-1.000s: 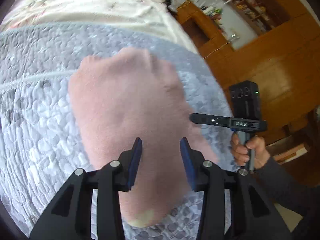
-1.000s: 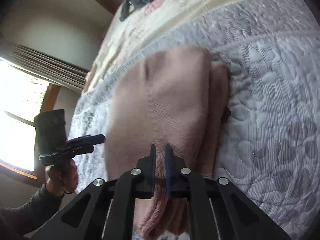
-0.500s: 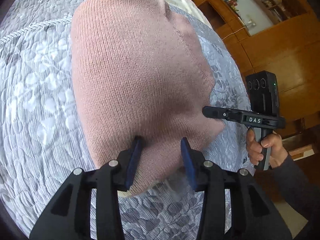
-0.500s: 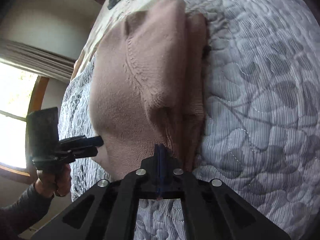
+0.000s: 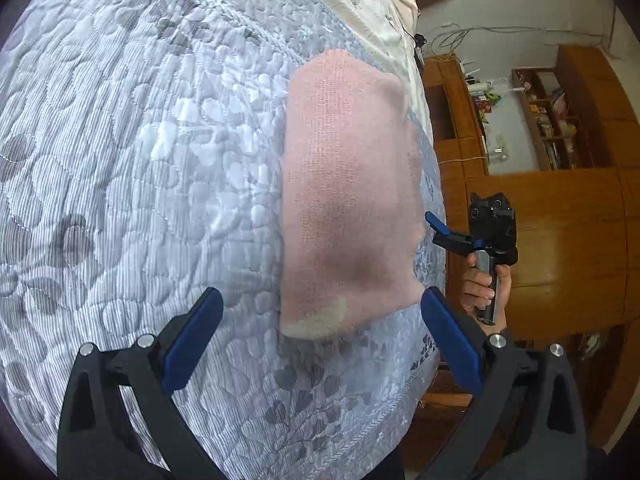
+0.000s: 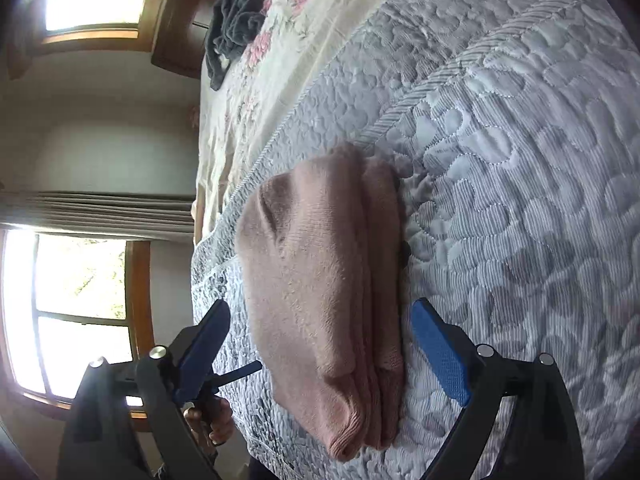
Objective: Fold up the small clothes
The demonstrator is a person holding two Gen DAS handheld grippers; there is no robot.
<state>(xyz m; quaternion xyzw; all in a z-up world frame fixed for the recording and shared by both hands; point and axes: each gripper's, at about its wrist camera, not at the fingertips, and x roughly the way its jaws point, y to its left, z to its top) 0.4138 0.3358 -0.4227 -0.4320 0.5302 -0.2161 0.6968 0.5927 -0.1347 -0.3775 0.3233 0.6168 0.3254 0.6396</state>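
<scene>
both tools have spread wide and let go since half a second ago. the left tool point(image 5: 322, 330) and right tool point(image 6: 320, 346) hang open, empty, above the folded pink knit point(image 5: 348, 204), which lies flat on the grey quilt point(image 5: 140, 160) near the bed's near edge, layered folds on its right.

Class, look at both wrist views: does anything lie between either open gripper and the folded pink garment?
Nothing visible does. The pink garment lies on the grey quilt, with the left gripper and right gripper open before it.
</scene>
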